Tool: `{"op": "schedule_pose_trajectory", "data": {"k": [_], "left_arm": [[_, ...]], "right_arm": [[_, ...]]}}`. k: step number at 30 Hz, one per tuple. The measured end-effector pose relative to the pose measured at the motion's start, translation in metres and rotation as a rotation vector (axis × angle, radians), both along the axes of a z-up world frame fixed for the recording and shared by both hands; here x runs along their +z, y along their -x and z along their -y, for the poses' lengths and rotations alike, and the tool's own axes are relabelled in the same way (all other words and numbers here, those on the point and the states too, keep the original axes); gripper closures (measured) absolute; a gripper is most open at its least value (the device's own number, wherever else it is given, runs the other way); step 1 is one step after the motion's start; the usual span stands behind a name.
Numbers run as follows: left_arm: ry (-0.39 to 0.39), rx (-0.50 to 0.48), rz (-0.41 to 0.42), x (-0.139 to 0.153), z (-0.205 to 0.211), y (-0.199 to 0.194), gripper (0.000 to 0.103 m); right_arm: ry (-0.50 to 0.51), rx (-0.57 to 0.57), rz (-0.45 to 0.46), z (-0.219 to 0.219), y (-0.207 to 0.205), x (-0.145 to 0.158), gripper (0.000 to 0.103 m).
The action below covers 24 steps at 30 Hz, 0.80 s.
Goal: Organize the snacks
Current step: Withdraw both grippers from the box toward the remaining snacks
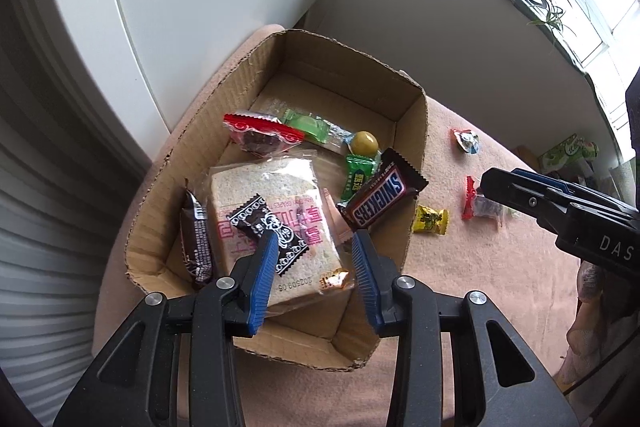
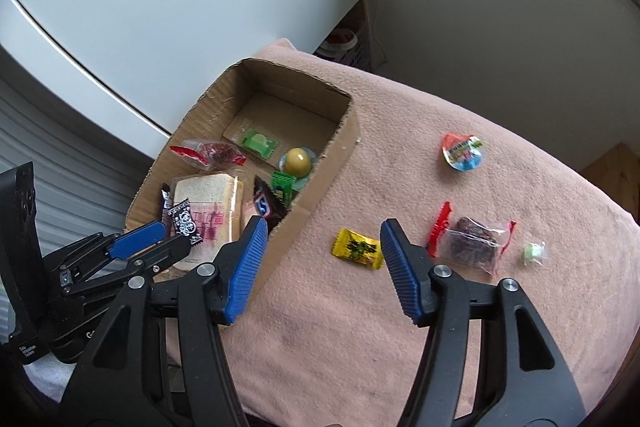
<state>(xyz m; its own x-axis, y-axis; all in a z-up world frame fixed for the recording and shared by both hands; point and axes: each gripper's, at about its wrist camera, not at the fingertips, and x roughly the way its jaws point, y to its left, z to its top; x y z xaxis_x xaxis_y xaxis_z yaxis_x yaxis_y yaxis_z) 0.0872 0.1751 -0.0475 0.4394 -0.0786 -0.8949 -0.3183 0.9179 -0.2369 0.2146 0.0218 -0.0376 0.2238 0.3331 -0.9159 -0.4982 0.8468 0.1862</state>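
Left wrist view: the left claw (image 1: 314,259) hangs over the near end of an open cardboard box (image 1: 224,107), its blue fingers spread apart with nothing between them. Eight snacks lie inside the box: one wrapped slice of bread (image 1: 276,211), one black-and-white patterned candy (image 1: 272,229) lying on top of it, one dark brown bar (image 1: 196,239) against the left wall, one Snickers bar (image 1: 380,201) leaning on the right wall, one red-trimmed clear pouch (image 1: 260,135) of dark fruit, one pale green packet (image 1: 308,125), one yellow-green ball (image 1: 364,143) and one bright green sachet (image 1: 358,175).

The box sits at the left edge of a surface covered by a pink blanket (image 1: 480,267). Whether a tabletop lies beneath the blanket cannot be told.

The right wrist view shows five loose snacks on the blanket, outside the box: one yellow candy (image 2: 356,249) just beside the box's right wall, one red-edged clear pouch (image 2: 472,241) of dark fruit, one small clear-wrapped green sweet (image 2: 534,253) beside that pouch, and one round orange-and-blue cup (image 2: 464,153) well apart toward the far edge. That makes four; a fifth is not seen, so the count stands at four.

The right claw (image 2: 324,267) hovers above the blanket with its fingers wide open and empty, the yellow candy lying between them in the view.
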Motion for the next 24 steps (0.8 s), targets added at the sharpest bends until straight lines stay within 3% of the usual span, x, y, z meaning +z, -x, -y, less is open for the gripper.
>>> {"op": "schedule_pose_trajectory", "data": {"k": [14,24], "left_arm": [[0.007,-0.172,0.020,0.008,0.070,-0.026,0.066],[0.024,-0.296,0.004,-0.007,0.119,-0.061,0.066]], "right_arm": [[0.047,-0.196,-0.020,0.120,-0.016,-0.012,0.041],[0.065,-0.274,-0.056,0.164,-0.029,-0.035,0.041]]}}
